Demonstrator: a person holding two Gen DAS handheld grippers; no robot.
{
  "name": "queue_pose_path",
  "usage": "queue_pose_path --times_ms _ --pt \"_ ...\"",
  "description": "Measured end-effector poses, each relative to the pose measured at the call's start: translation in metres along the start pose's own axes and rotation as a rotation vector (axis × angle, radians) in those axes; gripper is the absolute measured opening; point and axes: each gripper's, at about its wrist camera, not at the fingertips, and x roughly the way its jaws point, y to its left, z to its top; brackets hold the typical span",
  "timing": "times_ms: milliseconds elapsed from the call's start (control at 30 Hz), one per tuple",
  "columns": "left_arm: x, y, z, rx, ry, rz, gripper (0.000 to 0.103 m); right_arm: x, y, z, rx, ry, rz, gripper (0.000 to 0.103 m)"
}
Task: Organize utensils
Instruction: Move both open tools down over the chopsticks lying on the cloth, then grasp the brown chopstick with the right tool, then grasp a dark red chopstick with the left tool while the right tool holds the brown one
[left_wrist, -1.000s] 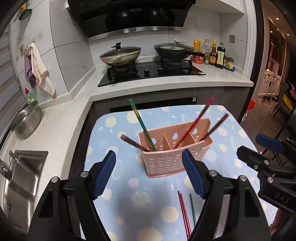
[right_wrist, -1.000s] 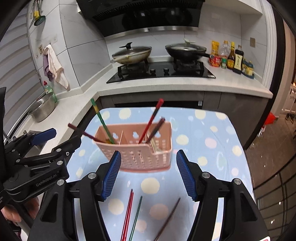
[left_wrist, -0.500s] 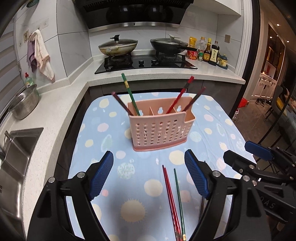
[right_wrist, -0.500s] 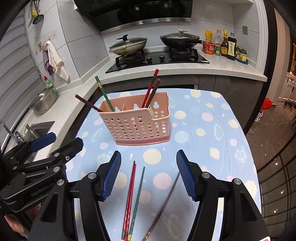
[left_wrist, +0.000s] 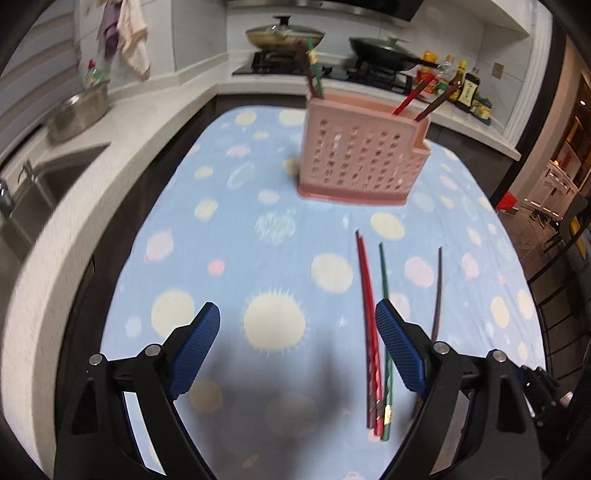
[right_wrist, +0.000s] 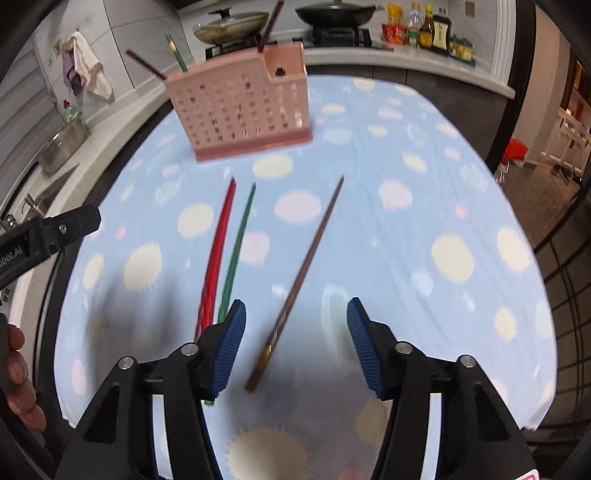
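Right gripper (right_wrist: 293, 343), bottom centre of the right view: jaws closing, nothing pinched yet. The brown chopstick (right_wrist: 301, 282) lies on the cloth with its butt end between the pads, touching neither as far as I can tell (blurred).

Left gripper (left_wrist: 297, 350), bottom of the left view: jaws opening, empty, only bare cloth (left_wrist: 221, 206) between them. Its right pad sits in front of the chopstick bundle, not around it.

Still loose on the bench:
- two red chopsticks (left_wrist: 367, 310), side by side, touching
- one green chopstick (left_wrist: 384, 295), just beside the reds on their right
- the brown one, apart from them, further right in the left view and slanted

So four sticks left, all mid-frame, between the grippers and the holder.

Done so far: the pink holder (left_wrist: 364, 155) stands upright in the upper middle of the frame, with four sticks already in it. In the left view, a brown and a green lean out of its left end, a red and a brown out of its right end. Which compartments, I can't tell from this angle.

My read: about halfway. Step in hand looks like the brown stick pickup by the right gripper; left looks lined up near the red/green set next.

Far back: stove with two pans, bottles upper right, sink and colander at left. Not part of the job.
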Motion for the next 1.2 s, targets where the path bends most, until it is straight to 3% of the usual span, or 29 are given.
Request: queue_pose_path --times_ms 167,533,867,1200 --pt "0.015 0.007 -0.035 0.003 0.036 0.074 0.082 0.015 0.009 -0.021 0.000 0.016 0.015 0.041" --pt "0.033 0.015 -0.079 -0.011 0.122 0.078 0.082 0.030 0.020 -0.034 -0.034 0.022 -0.009 0.033" --pt "0.031 -0.007 -0.081 0.040 0.122 0.009 0.082 0.027 0.004 -0.038 -0.022 0.012 -0.009 0.010" --pt "0.042 -0.024 -0.088 0.053 0.151 -0.068 0.082 0.027 -0.001 -0.037 -0.012 0.017 0.017 0.010"
